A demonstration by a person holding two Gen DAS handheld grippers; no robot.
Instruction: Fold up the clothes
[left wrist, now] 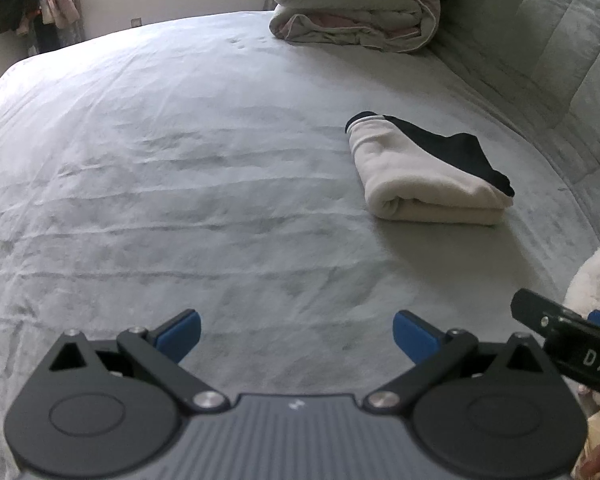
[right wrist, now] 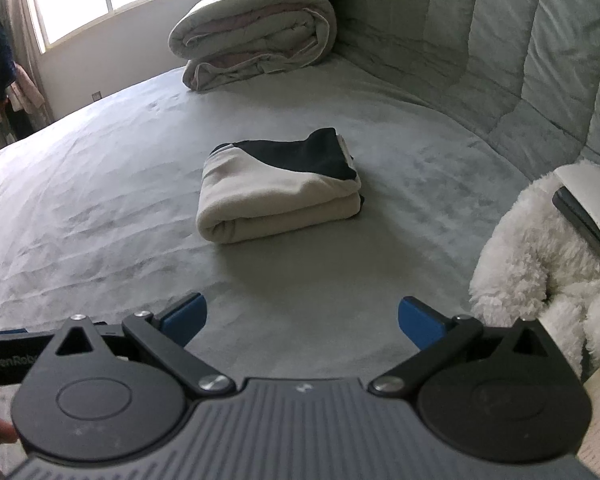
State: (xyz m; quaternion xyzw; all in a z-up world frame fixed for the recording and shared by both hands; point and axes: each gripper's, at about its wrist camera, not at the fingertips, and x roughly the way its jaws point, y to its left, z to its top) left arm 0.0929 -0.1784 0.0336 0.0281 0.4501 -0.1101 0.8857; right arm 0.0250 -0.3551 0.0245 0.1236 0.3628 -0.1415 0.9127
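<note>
Lying folded on the grey bed sheet is a cream-and-black garment, doubled into a thick, neat bundle with its rolled edge facing the grippers. That is how the task would want it, though whether more clothes are waiting I am not seeing from here. Taking the garment as the landmark: both grippers are hovering on its near side, well apart from it, the left gripper off toward its left and the right gripper almost squarely in front. Each one is standing with its blue fingers spread wide, gripping nothing. Beyond the garment a rolled quilt is sitting against the padded headboard, and to its right a white fluffy thing, perhaps a plush toy, is resting; the edge of the view is blurring it. If the bundle needs tidying, I would judge that pressing its top layers flat and squaring the black corner, without dragging the sheet, is what is mattering.
</note>
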